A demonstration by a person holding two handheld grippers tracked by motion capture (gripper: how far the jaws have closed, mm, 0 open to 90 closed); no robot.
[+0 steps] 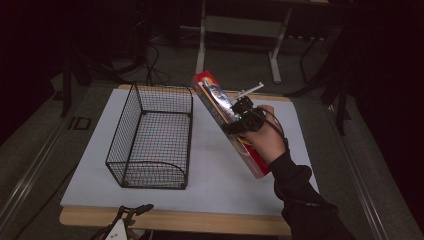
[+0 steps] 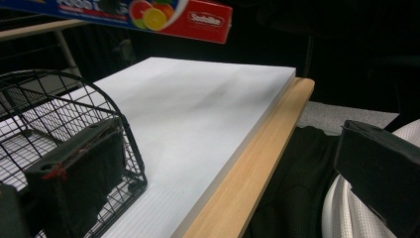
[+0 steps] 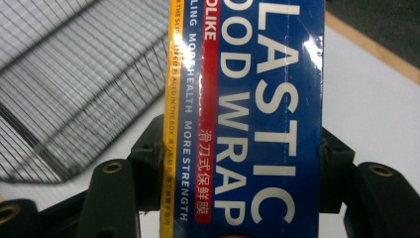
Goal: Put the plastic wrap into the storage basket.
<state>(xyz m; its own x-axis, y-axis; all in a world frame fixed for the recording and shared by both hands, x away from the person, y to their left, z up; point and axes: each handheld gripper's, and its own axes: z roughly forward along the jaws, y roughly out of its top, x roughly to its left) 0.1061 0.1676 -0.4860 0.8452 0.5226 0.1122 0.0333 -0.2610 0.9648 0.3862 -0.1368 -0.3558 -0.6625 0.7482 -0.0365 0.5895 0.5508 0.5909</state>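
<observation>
High view: my right gripper [image 1: 239, 119] holds the plastic wrap box [image 1: 220, 107] tilted above the tabletop [image 1: 210, 165], right of the wire basket [image 1: 150, 137].

Left gripper view: fingers [image 2: 74, 183] wide, empty.

Right gripper view: fingers clamped on box sides (level it before lowering in).

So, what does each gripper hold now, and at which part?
The right gripper holds the plastic wrap box, clamped across its width near the middle of its length. The left gripper holds nothing; its jaws are open.
</observation>
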